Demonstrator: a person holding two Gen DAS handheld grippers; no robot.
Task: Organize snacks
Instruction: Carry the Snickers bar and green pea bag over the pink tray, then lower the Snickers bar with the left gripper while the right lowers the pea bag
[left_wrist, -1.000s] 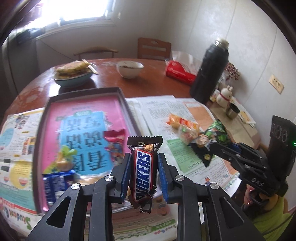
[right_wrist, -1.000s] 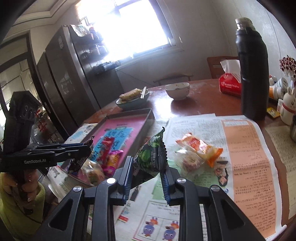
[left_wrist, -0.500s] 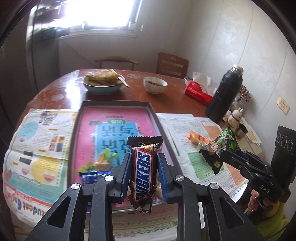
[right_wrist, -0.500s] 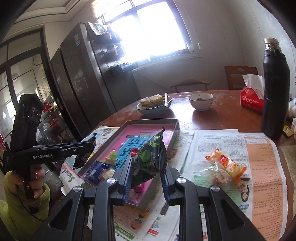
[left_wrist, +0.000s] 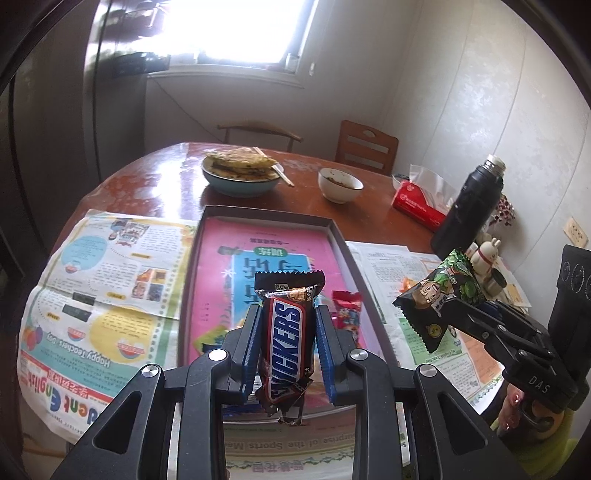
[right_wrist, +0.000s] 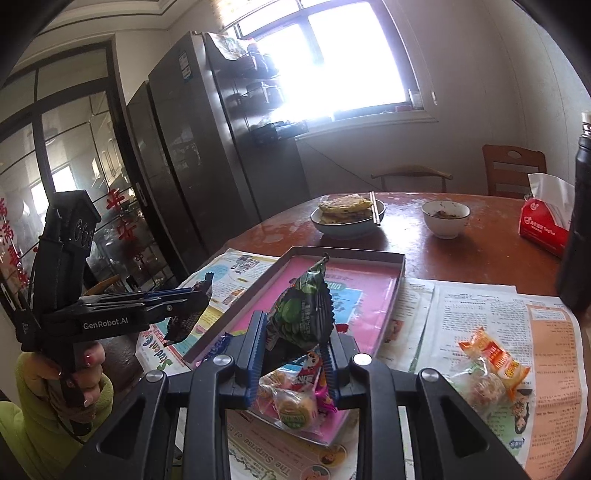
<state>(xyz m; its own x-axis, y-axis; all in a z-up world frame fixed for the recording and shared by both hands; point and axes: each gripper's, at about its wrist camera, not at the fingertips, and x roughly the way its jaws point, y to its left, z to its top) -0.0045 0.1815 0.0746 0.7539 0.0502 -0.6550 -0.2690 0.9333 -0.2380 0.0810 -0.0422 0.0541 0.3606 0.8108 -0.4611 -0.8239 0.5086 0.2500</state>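
Note:
My left gripper (left_wrist: 288, 332) is shut on a Snickers bar (left_wrist: 286, 343) and holds it upright above the near end of the pink-lined tray (left_wrist: 266, 218). My right gripper (right_wrist: 295, 332) is shut on a green snack packet (right_wrist: 303, 310), held above the tray's near right corner (right_wrist: 400, 258); the packet also shows in the left wrist view (left_wrist: 439, 291). Several snacks lie in the tray's near end, among them a red packet (left_wrist: 345, 308) and a round wrapped cake (right_wrist: 291, 406). An orange packet (right_wrist: 495, 354) and a clear-wrapped snack (right_wrist: 480, 387) lie on the newspaper right of the tray.
The round wooden table (left_wrist: 155, 181) carries newspapers (left_wrist: 107, 280), a bowl of flatbread with chopsticks (left_wrist: 240, 173), a small white bowl (left_wrist: 340, 184), a red tissue pack (left_wrist: 417, 203) and a tall black flask (left_wrist: 469, 206). Chairs stand behind the table; a fridge (right_wrist: 207, 147) stands at left.
Both grippers have lifted and pulled back toward the near table edge, still holding their snacks. The right gripper has moved left, from over the newspaper to over the tray.

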